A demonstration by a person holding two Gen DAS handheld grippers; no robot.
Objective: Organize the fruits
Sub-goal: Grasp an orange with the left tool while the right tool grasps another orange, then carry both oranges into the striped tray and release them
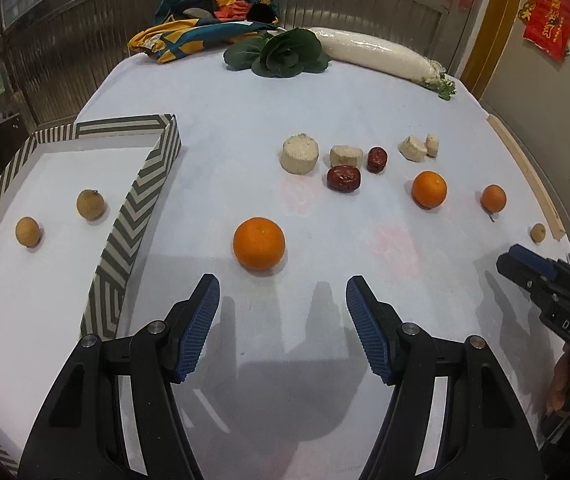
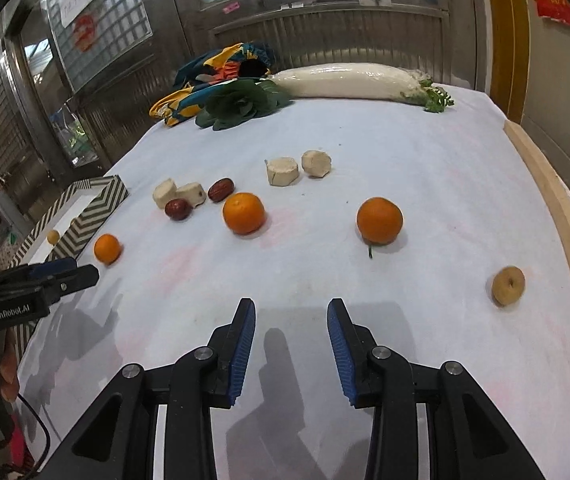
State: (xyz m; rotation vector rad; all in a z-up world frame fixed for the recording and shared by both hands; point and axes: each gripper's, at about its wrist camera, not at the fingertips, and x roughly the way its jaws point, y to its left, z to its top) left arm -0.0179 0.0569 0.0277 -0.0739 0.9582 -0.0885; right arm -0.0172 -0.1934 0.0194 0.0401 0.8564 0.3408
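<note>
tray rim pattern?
Grey-and-white chevron stripes on the tray rim; clearest in the left wrist view.

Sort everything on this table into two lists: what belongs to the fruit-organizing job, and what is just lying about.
Belongs to the job:
- three oranges
- two longans in the box
- loose longan
- two red dates
- striped box

Just lying about:
- pale cut chunks
- white radish
- leafy green
- patterned cloth
- wooden strip
</note>
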